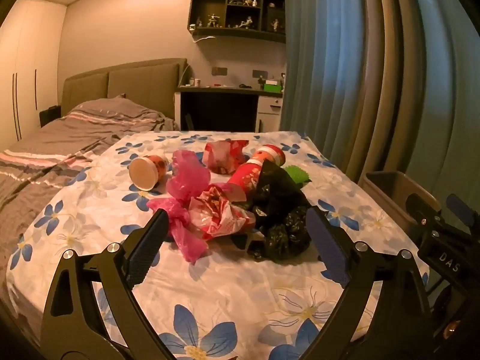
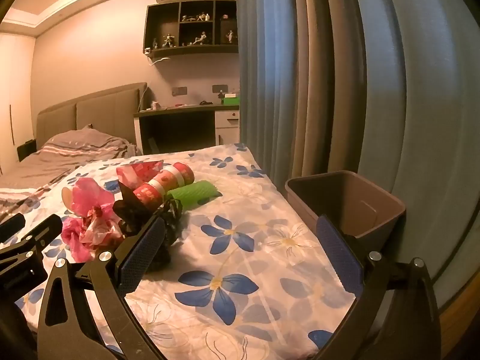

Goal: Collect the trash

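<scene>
The left gripper (image 1: 237,225) stands wide apart with nothing between its blue-padded fingers (image 1: 144,249), low over a floral sheet (image 1: 210,294) printed with blue flowers. Just ahead of it lies the heap of trash. Nearest its left finger is a crumpled pink plastic bag (image 1: 186,201), glossy and twisted into knots; beside that, straight ahead, a wadded red-and-white wrapper (image 1: 216,213); and close to its right finger a shiny, wrinkled black plastic bag (image 1: 276,210) that rises to a point. Behind these lies a red tube-shaped can (image 1: 258,168) with white bands on its side, a second crumpled red wrapper (image 1: 225,156) beyond it, and farther to the left a tipped paper cup (image 1: 147,171) showing its pale round bottom. A bit of green (image 1: 295,174) peeks out behind the black bag; from the right wrist view it is a ribbed green roll (image 2: 195,193) lying against the can. The right gripper (image 2: 240,240) is likewise spread wide and empty, with the heap off to its left and bare sheet between its fingers. Ahead on its right, just off the edge of the sheet, stands an open brown bin (image 2: 387,210) before grey-blue curtains (image 2: 345,75).
</scene>
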Available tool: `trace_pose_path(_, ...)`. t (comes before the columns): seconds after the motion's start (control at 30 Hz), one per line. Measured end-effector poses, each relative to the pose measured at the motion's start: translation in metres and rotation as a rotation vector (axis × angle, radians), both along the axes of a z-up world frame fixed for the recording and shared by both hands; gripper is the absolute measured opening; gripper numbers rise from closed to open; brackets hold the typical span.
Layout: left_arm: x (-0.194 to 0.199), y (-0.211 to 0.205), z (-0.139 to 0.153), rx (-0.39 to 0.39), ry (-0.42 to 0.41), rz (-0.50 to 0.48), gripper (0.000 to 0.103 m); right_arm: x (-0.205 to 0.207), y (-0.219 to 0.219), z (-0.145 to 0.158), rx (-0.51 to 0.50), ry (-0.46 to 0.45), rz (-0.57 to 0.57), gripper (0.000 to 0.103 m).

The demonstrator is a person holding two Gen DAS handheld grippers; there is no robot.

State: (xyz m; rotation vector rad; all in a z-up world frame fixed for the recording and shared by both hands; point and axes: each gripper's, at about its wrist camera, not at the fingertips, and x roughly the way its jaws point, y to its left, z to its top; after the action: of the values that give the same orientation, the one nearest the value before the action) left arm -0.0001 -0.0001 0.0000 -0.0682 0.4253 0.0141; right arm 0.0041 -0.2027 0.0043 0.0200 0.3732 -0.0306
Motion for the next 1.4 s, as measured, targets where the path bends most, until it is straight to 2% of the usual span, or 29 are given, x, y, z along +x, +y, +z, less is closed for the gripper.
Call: trace_pose_path(1.4,0.001,-0.002,-0.002,-0.008,0.002,0.0,0.092,0.001,-0.012,0.004,0.013,-0.008,-0.023,0.098)
